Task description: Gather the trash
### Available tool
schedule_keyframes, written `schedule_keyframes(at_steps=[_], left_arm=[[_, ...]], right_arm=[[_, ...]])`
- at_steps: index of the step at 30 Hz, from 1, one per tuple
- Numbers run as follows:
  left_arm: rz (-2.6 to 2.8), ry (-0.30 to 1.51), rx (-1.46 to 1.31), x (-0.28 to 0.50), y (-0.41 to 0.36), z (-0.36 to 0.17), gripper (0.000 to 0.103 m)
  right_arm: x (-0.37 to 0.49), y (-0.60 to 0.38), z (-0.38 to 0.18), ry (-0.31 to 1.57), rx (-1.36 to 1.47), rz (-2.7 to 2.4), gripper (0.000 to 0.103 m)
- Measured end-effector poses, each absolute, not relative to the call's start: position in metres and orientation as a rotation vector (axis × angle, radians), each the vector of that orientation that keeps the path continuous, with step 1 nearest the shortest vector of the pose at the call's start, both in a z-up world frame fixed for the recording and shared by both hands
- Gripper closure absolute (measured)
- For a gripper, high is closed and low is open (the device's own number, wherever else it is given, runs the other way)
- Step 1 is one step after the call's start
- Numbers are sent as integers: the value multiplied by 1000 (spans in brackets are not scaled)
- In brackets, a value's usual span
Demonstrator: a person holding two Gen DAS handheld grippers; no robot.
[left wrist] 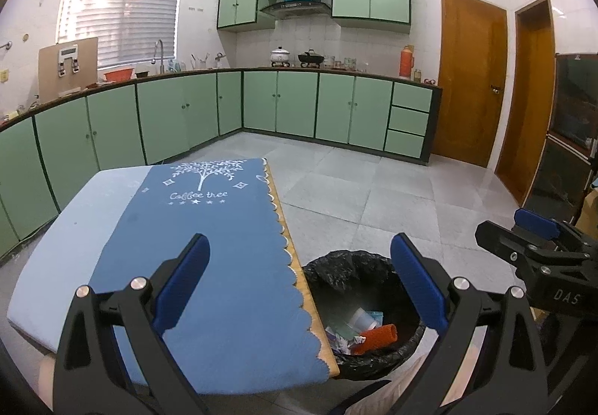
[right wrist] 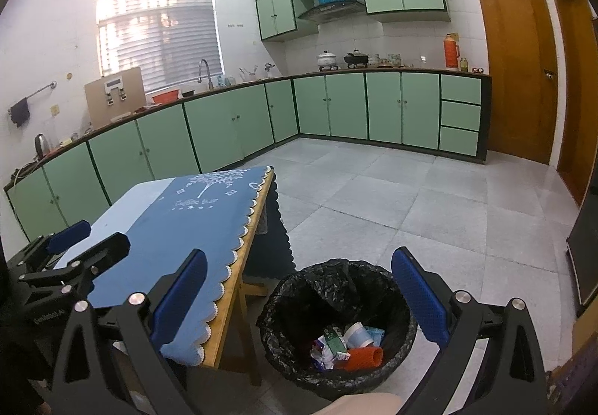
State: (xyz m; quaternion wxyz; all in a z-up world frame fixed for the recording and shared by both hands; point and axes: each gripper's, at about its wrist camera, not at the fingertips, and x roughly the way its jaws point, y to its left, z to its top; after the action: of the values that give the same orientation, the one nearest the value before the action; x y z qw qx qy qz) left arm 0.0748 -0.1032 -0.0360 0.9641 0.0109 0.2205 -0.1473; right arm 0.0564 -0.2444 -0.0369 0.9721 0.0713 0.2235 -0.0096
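Since the counter (left wrist: pixel 209 247) under its blue cloth (left wrist: pixel 224 213) looks bare, little can slip now; the left gripper (left wrist: pixel 299 284) and right gripper (right wrist: pixel 299 295) both hang with fingers spread, empty, above the bin (right wrist: pixel 336 325), where the trash (right wrist: pixel 347 344) lies. A careless swing could tip it.

Wooden table (right wrist: pixel 228 318) wears a blue cloth (left wrist: pixel 209 247); beside its edge, the bin (right wrist: pixel 336 325) stands on grey floor tiles (right wrist: pixel 429 209).
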Motion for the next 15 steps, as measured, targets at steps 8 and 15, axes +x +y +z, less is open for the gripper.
schedule_keyframes(at_steps=[8, 15], left_arm=[[-275, 429, 23, 70, -96, -32, 9], [-254, 413, 21, 68, -90, -32, 9]], right_arm=[[55, -239, -34, 436, 127, 4, 6], [56, -235, -33, 431, 117, 17, 6]])
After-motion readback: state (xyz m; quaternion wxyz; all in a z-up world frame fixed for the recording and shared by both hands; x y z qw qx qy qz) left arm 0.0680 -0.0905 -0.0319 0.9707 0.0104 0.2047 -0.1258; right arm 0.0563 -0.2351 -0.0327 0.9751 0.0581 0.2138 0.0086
